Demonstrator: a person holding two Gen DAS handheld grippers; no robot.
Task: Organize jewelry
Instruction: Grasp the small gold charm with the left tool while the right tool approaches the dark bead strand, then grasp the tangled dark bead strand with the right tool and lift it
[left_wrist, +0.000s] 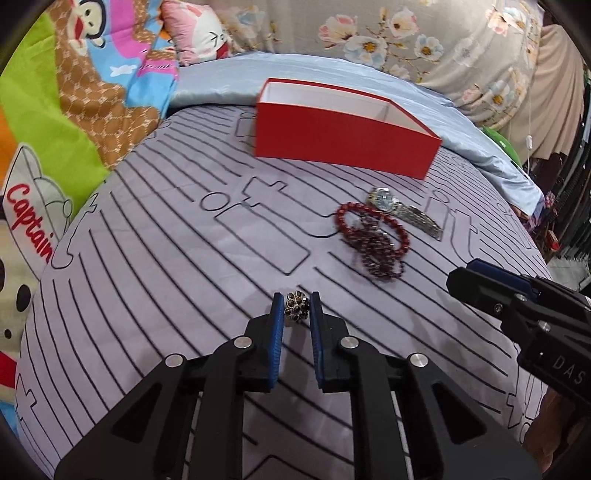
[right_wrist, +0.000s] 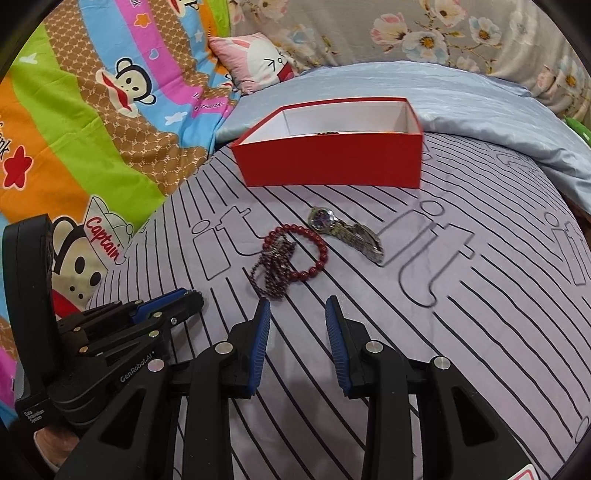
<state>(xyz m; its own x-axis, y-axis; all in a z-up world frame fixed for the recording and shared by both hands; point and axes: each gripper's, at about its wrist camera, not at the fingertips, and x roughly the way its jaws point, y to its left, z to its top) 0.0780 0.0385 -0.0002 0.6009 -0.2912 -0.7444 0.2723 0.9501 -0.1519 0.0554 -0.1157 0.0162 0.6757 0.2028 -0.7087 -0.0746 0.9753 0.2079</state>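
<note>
My left gripper (left_wrist: 296, 301) is shut on a ring with dark stones (left_wrist: 294, 308), held at the tips of its blue pads just above the striped sheet. A red open box (left_wrist: 343, 144) (right_wrist: 332, 162) stands farther back. In front of it lie a metal wristwatch (left_wrist: 402, 210) (right_wrist: 343, 229), a red bead bracelet (left_wrist: 345, 225) (right_wrist: 321, 254) and a dark bead strand (left_wrist: 380, 258) (right_wrist: 271, 271), the last two tangled together. My right gripper (right_wrist: 297, 306) is open and holds nothing, just short of the beads. It shows at the right of the left wrist view (left_wrist: 476, 280).
All of it rests on a bed with a lilac striped sheet (right_wrist: 443, 332). A cartoon blanket (right_wrist: 92, 129) lies to the left, a pale blue quilt (right_wrist: 461, 103) and floral bedding behind. A small dark item peeks over the box's front wall (right_wrist: 327, 133).
</note>
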